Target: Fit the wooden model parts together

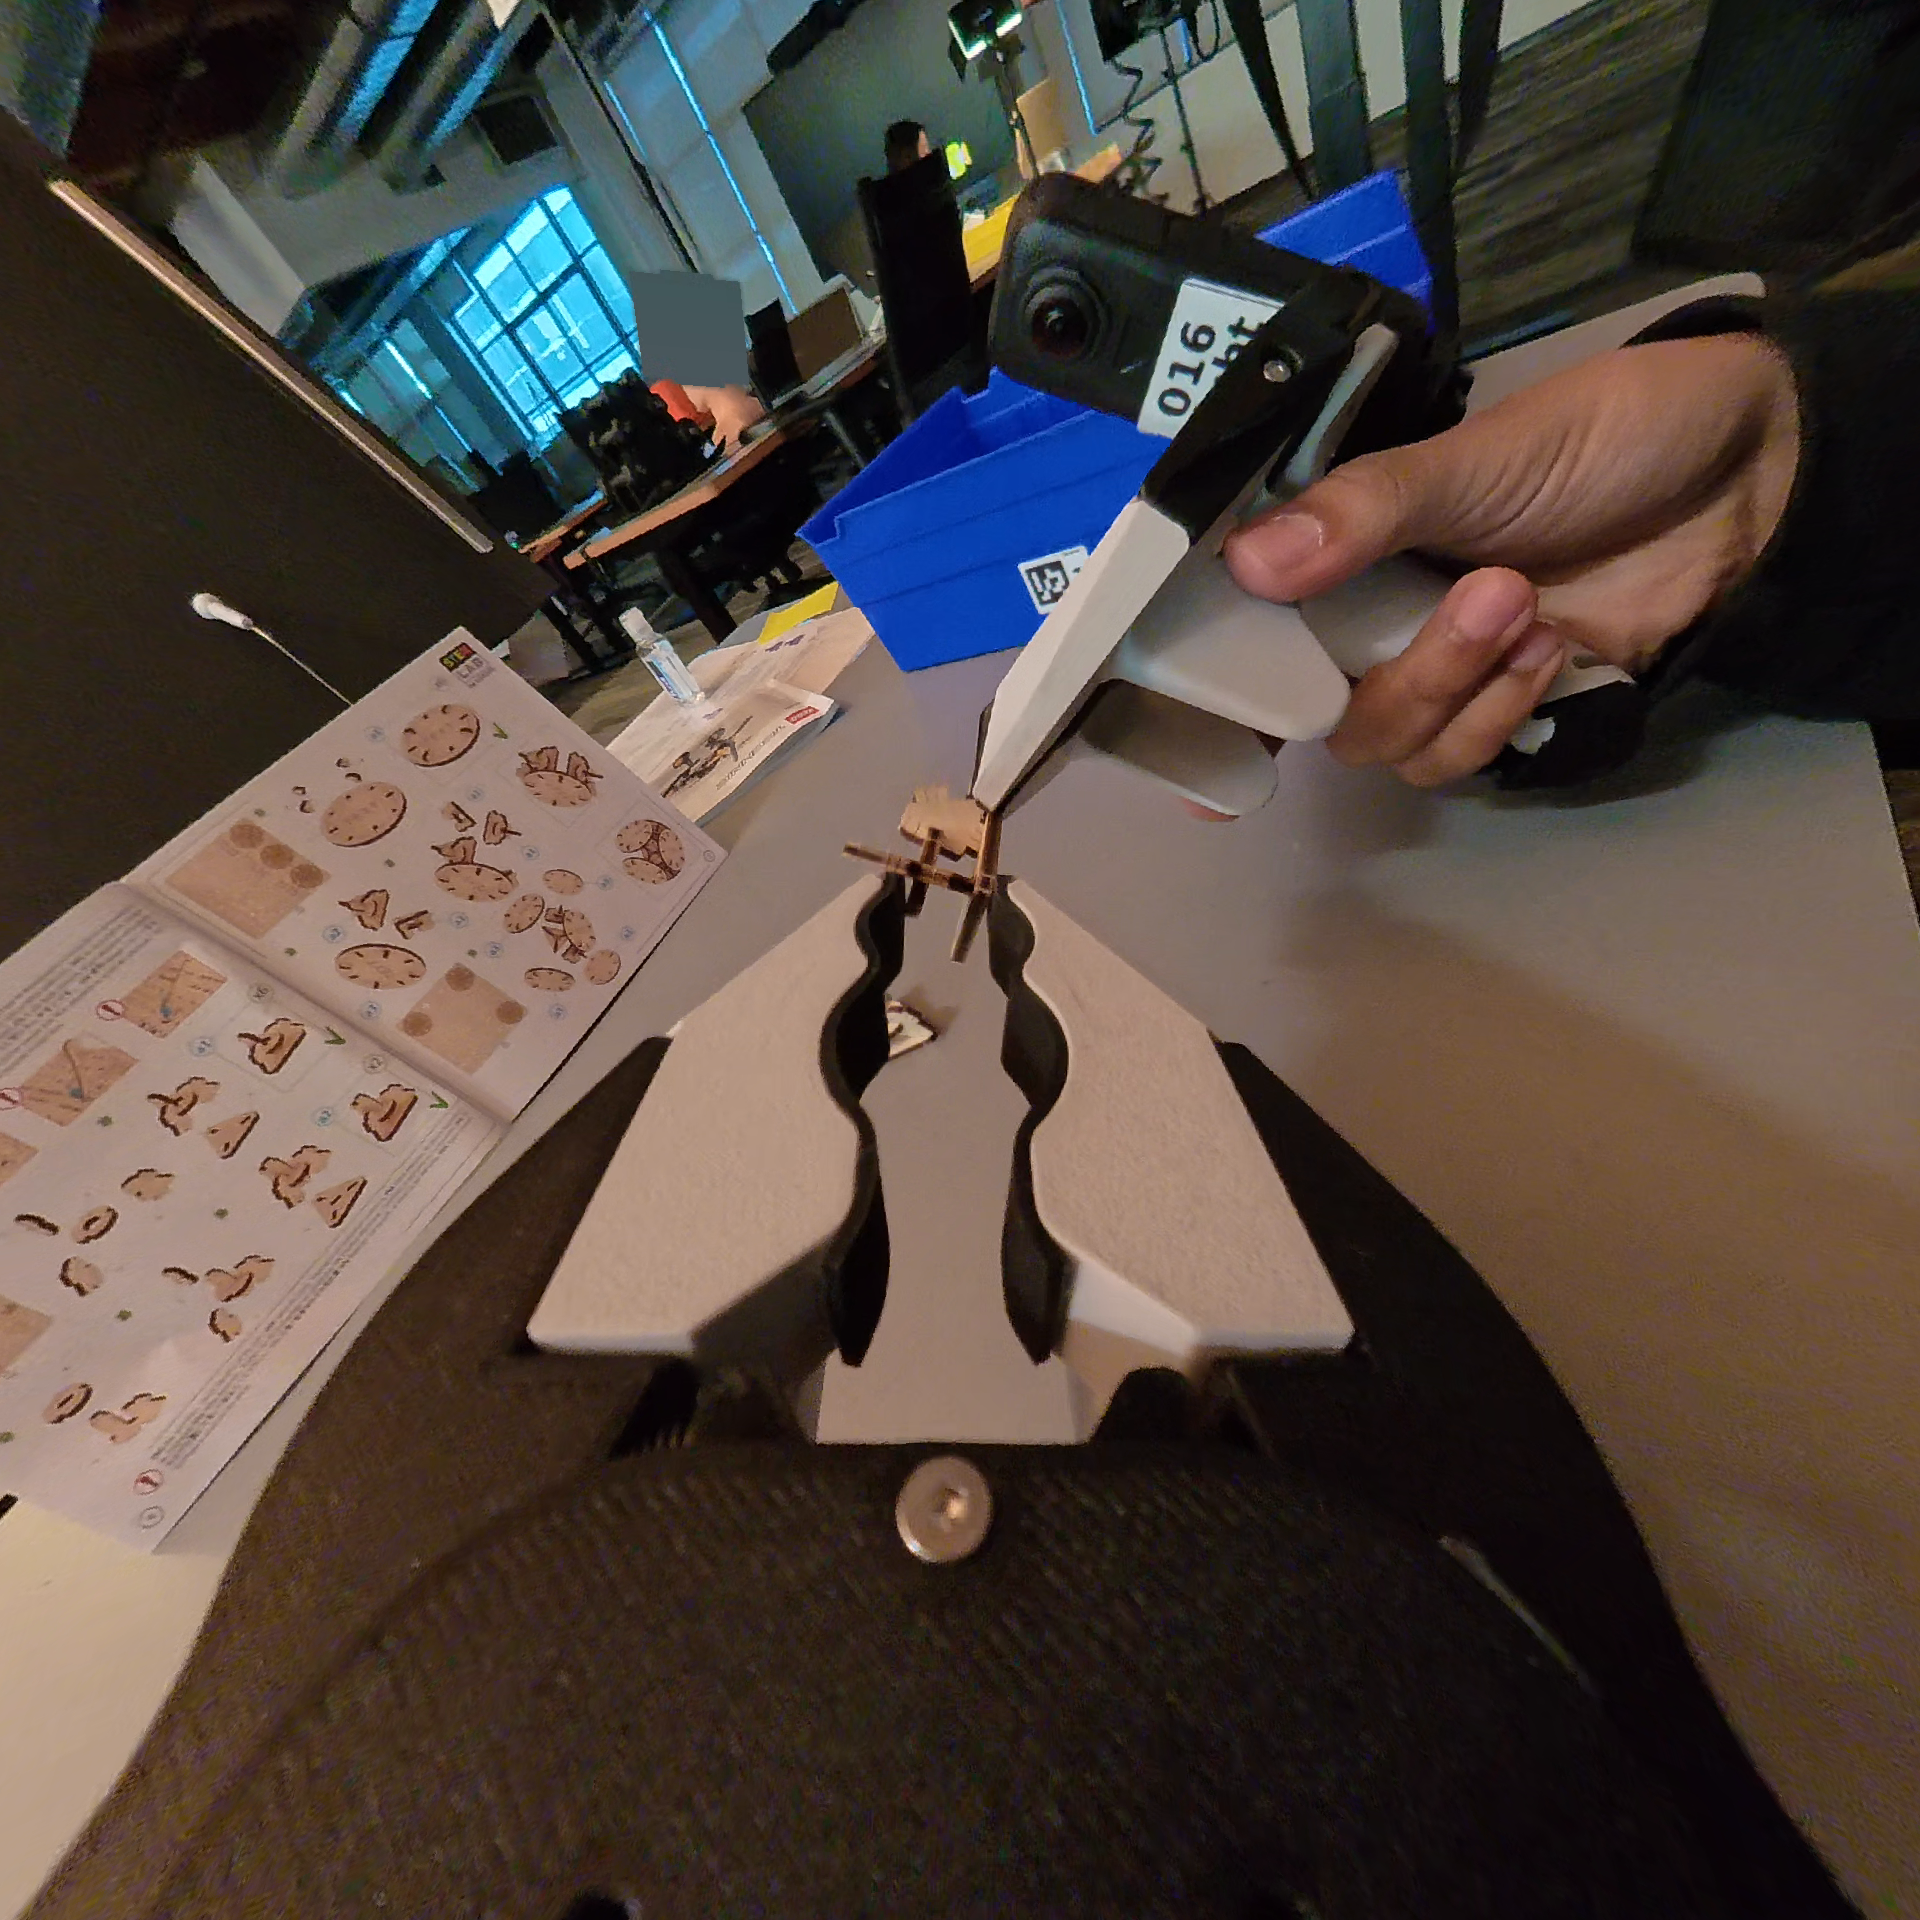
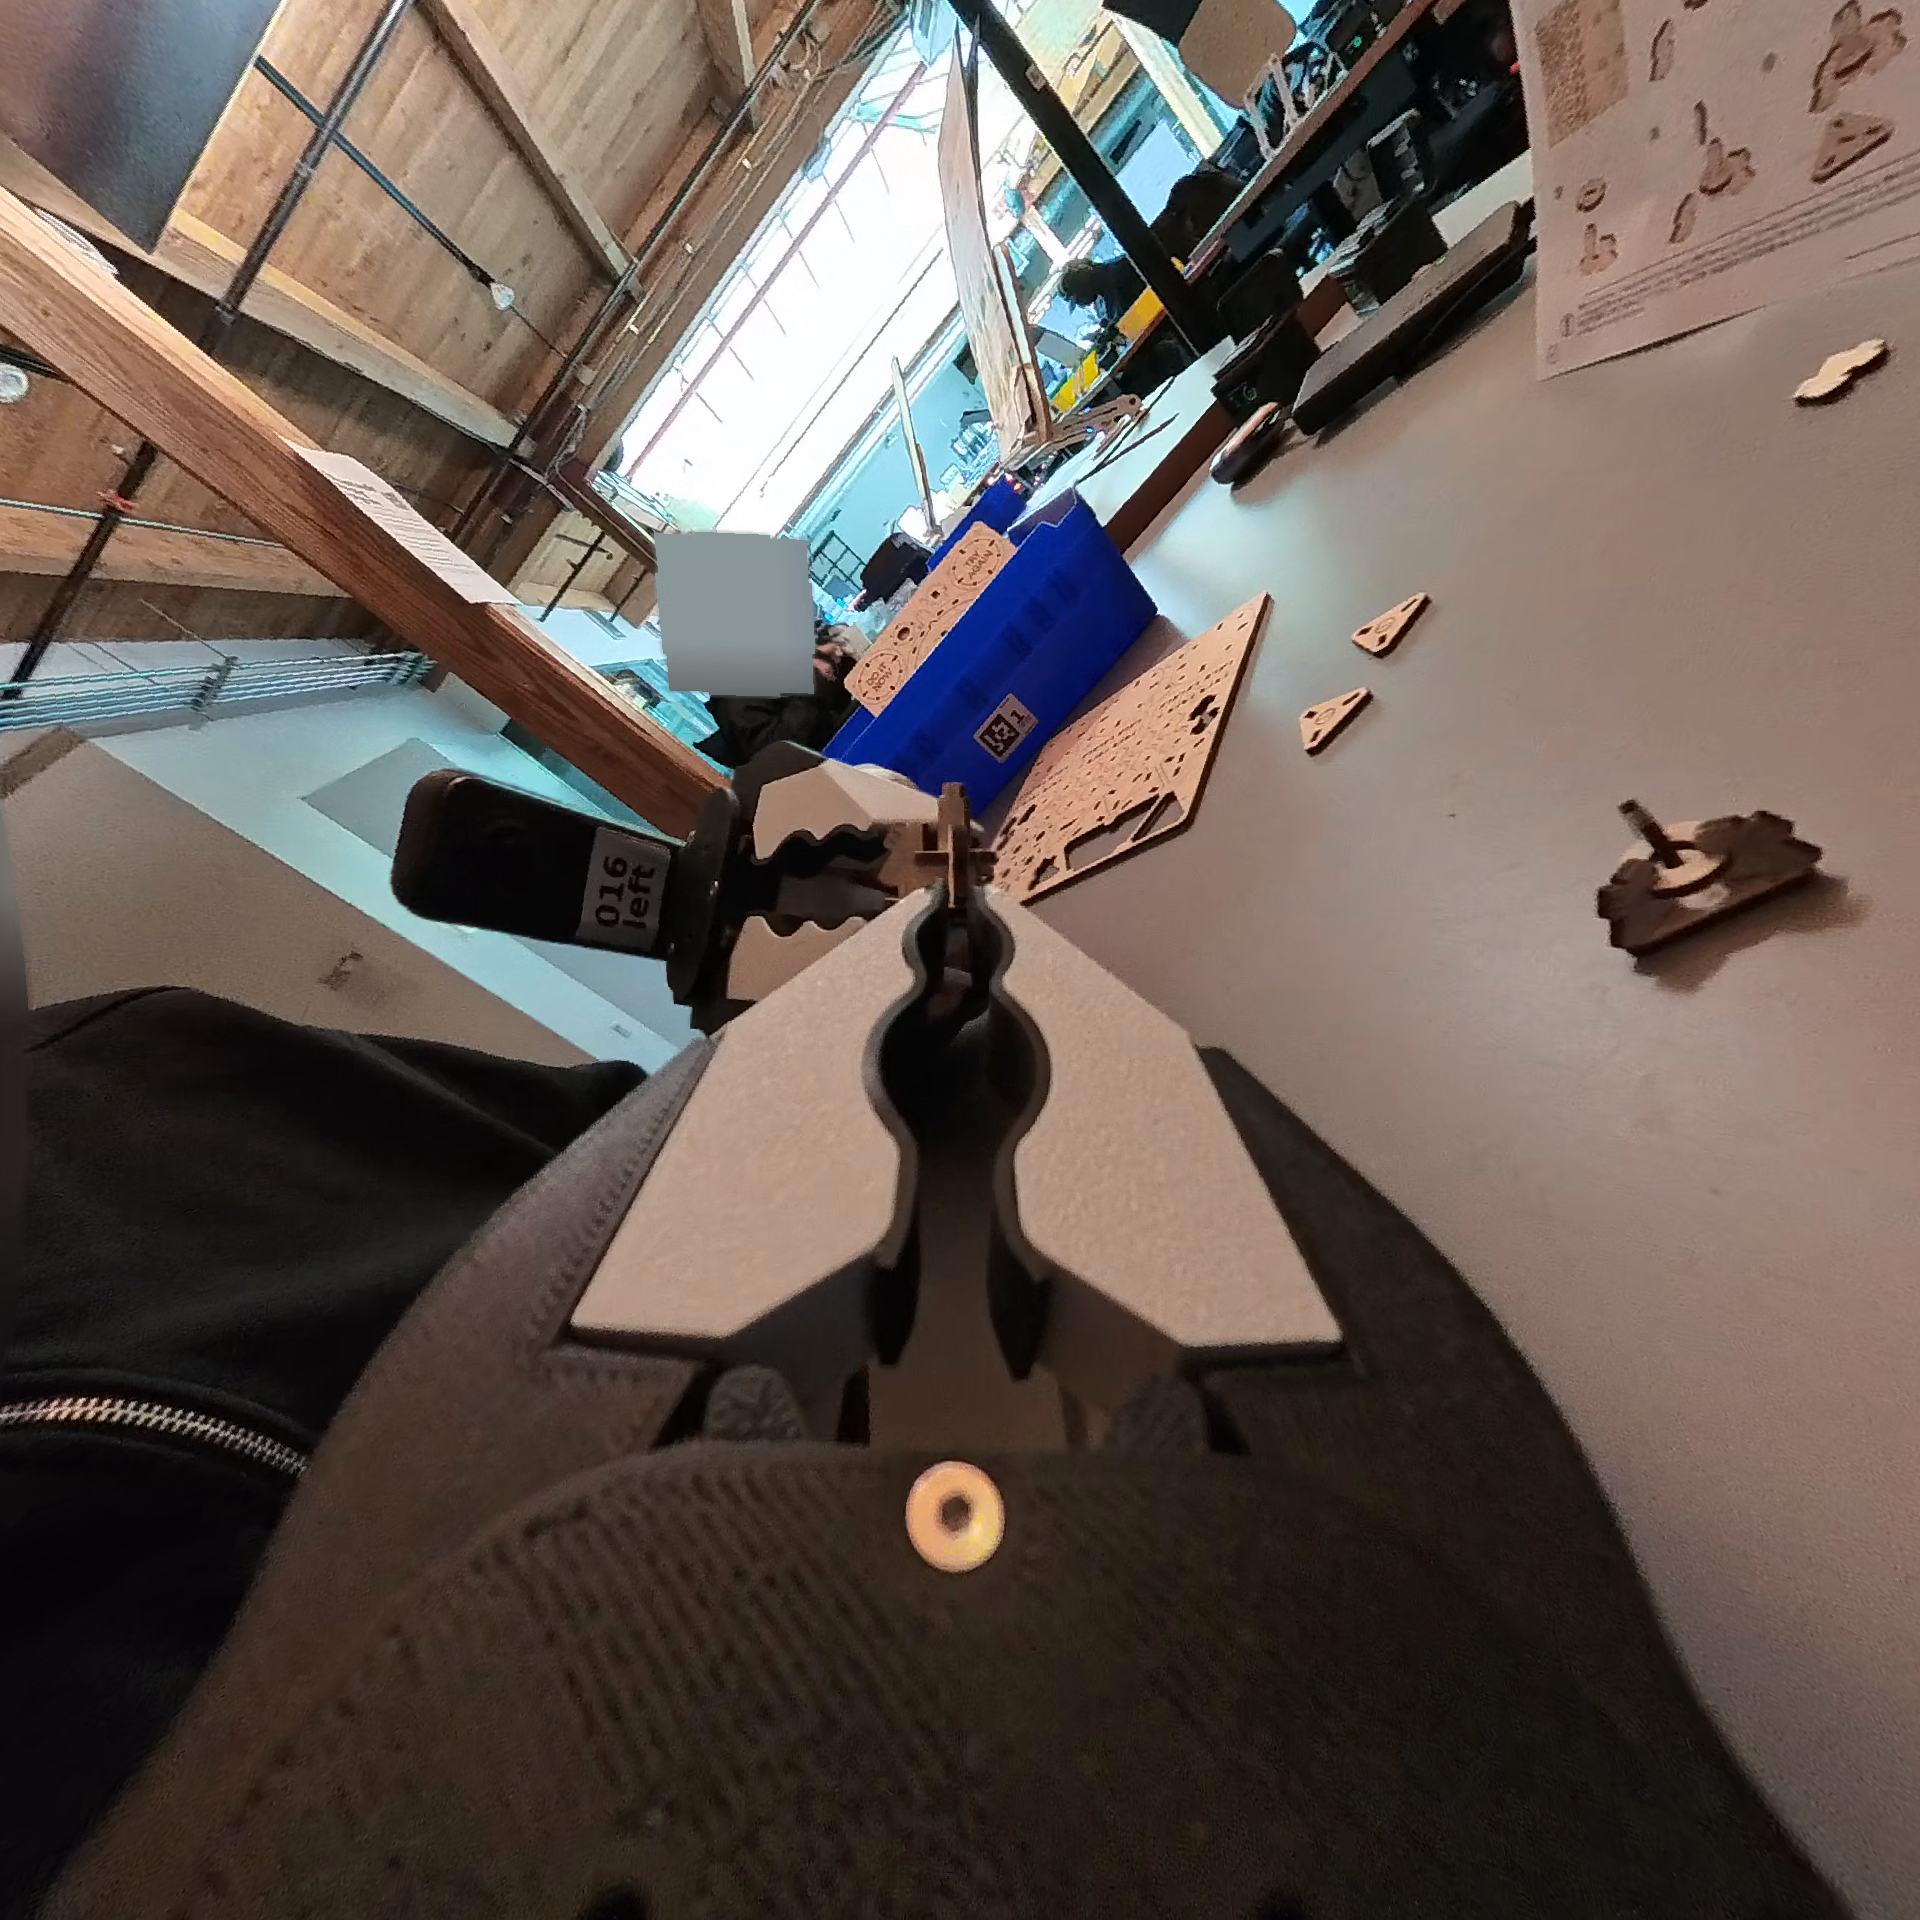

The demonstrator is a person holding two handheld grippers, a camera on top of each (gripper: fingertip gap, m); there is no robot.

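A small wooden assembly (image 1: 940, 831) of thin plywood pieces with crossed sticks is held above the grey table (image 1: 1455, 1039) between both grippers. My left gripper (image 1: 943, 896) is closed in on its lower sticks, one fingertip (image 1: 883, 904) on each side and touching them. My right gripper (image 1: 987, 805) comes in from the upper right, held by a hand (image 1: 1507, 582), and pinches the assembly's upper edge. In the right wrist view my right gripper (image 2: 951, 899) is shut on a thin plywood part of the assembly (image 2: 948, 842), and the left gripper (image 2: 894, 847) meets it from the left.
An open instruction sheet (image 1: 312, 987), a booklet (image 1: 727, 727) and a small bottle (image 1: 660, 660) lie to the left. A blue bin (image 1: 966, 540) stands behind. A small loose piece (image 1: 909, 1029) lies under the left fingers. A cut-out plywood sheet (image 2: 1132, 748), triangular pieces (image 2: 1387, 623) and a dark pegged part (image 2: 1704, 883) lie on the table. Only a small space, under 4 cm, lies between the two pairs of fingers.
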